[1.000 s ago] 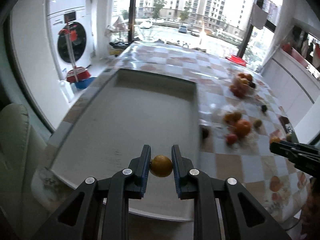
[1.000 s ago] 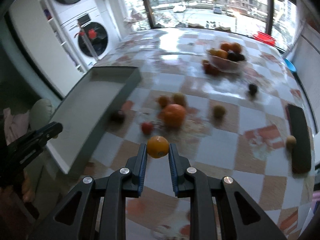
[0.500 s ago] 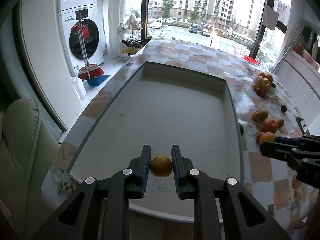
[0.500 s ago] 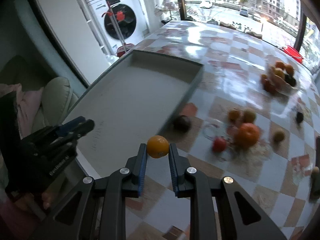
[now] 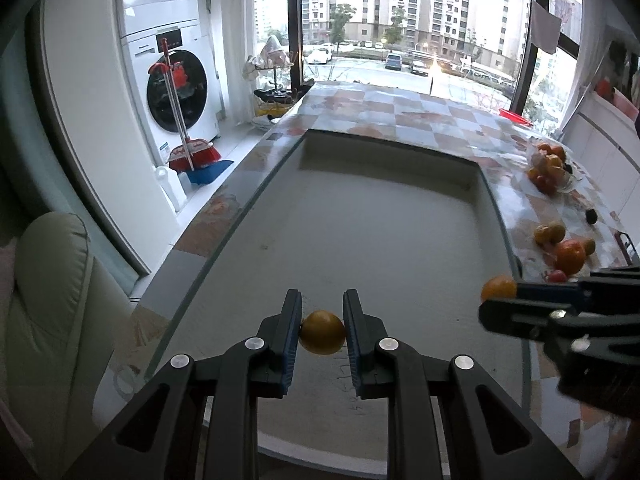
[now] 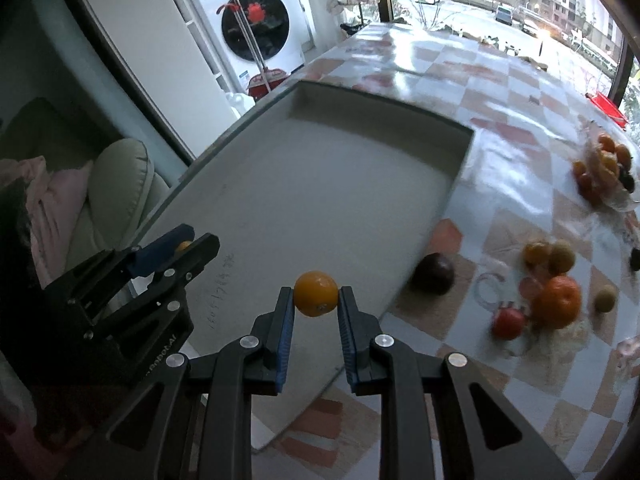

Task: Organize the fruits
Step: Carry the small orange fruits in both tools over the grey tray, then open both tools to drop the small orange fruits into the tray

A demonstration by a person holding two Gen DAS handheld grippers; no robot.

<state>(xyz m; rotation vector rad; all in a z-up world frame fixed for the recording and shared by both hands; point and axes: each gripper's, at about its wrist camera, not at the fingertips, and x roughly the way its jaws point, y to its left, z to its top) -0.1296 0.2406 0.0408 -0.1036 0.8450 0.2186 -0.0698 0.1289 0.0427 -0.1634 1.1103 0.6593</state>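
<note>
My left gripper [image 5: 322, 322] is shut on a small yellow-orange fruit [image 5: 322, 332] and holds it over the near part of a large shallow grey tray [image 5: 380, 240]. My right gripper [image 6: 316, 300] is shut on a small orange [image 6: 315, 294] above the tray's [image 6: 320, 184] near right edge. The right gripper also shows in the left wrist view [image 5: 496, 292], at the tray's right rim. The left gripper shows in the right wrist view [image 6: 186, 245], at the left.
Loose fruit lies on the checkered table right of the tray: a dark plum [image 6: 434, 274], a big orange [image 6: 558, 302], a red fruit [image 6: 508, 323], smaller yellow ones [image 6: 560, 256]. A clear bowl of fruit [image 6: 604, 172] stands farther back. A cushioned chair [image 5: 44, 320] is left of the table.
Both grippers have moved left with their fruit. The right gripper went from above the loose fruit on the table to the tray's edge; the left one stays over the tray.
</note>
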